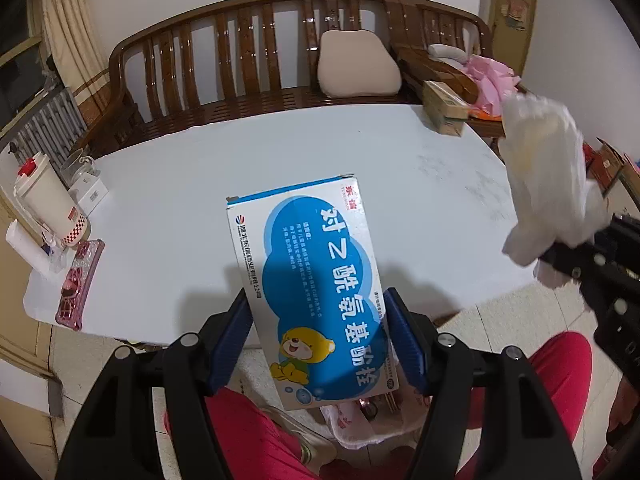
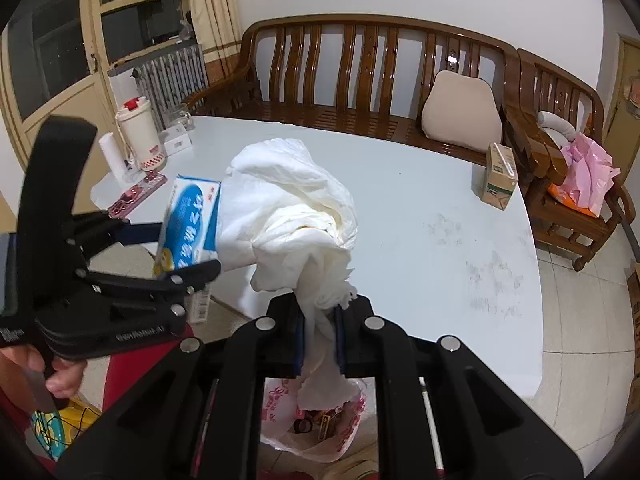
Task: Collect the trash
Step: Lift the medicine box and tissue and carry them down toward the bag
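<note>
Clamped between the blue pads of the left gripper [image 1: 318, 344], jaws closed on its long sides, a blue-and-white medicine box [image 1: 316, 292] hangs above the near edge of the white tabletop [image 1: 280, 152], while the right gripper [image 2: 319, 340] has its jaws pinched tight on a crumpled white tissue wad [image 2: 292, 216] beside it. Behind the tabletop stands a slatted wooden bench [image 2: 360, 80] with 1 beige cushion [image 2: 460, 112], and a carton [image 2: 498, 176] sits at the far right corner. Below the grippers a printed plastic bag [image 2: 316, 424] gapes on the tiled floor [image 2: 580, 320], its small dark contents too cramped to identify.
</note>
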